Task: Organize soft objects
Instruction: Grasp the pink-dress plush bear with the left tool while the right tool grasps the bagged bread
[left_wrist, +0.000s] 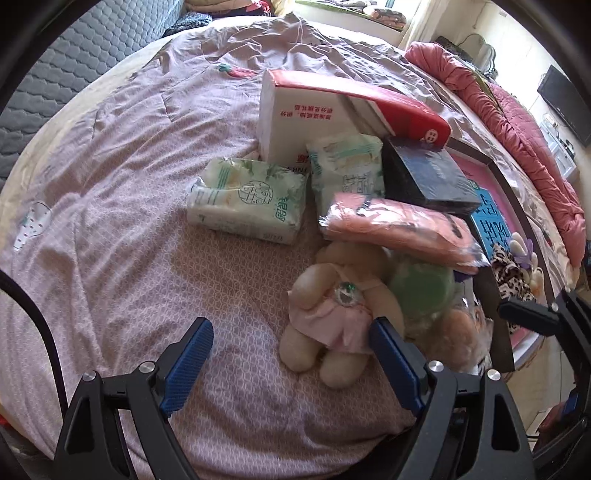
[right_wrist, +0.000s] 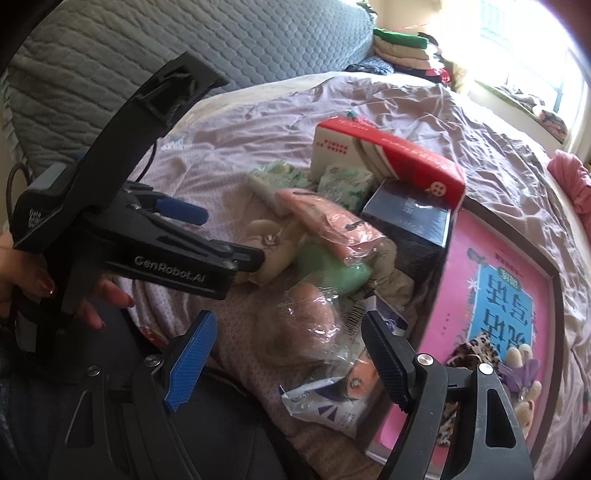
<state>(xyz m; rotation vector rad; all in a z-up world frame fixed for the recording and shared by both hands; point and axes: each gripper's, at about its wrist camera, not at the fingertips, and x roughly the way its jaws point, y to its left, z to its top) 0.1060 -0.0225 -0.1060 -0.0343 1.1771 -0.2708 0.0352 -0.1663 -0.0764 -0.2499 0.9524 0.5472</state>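
A cream plush doll in a pink dress (left_wrist: 332, 314) lies on the bed, also in the right wrist view (right_wrist: 273, 247). My left gripper (left_wrist: 291, 347) is open, its right finger beside the doll's dress; it also shows in the right wrist view (right_wrist: 229, 236). A pink wrapped cloth pack (left_wrist: 399, 229) lies over the doll's head. A green soft ball (left_wrist: 421, 291) sits beside it. My right gripper (right_wrist: 288, 343) is open around a bagged plush (right_wrist: 314, 325). Two tissue packs (left_wrist: 247, 199) (left_wrist: 347, 166) lie behind.
A red and white box (left_wrist: 332, 110), a dark box (left_wrist: 428, 177) and a pink framed board (right_wrist: 517, 302) lie on the mauve bedsheet (left_wrist: 110, 221). A leopard plush (right_wrist: 476, 354) rests on the board. A pink quilt (left_wrist: 517, 122) lies along the far edge. A grey padded headboard (right_wrist: 184, 40) stands behind.
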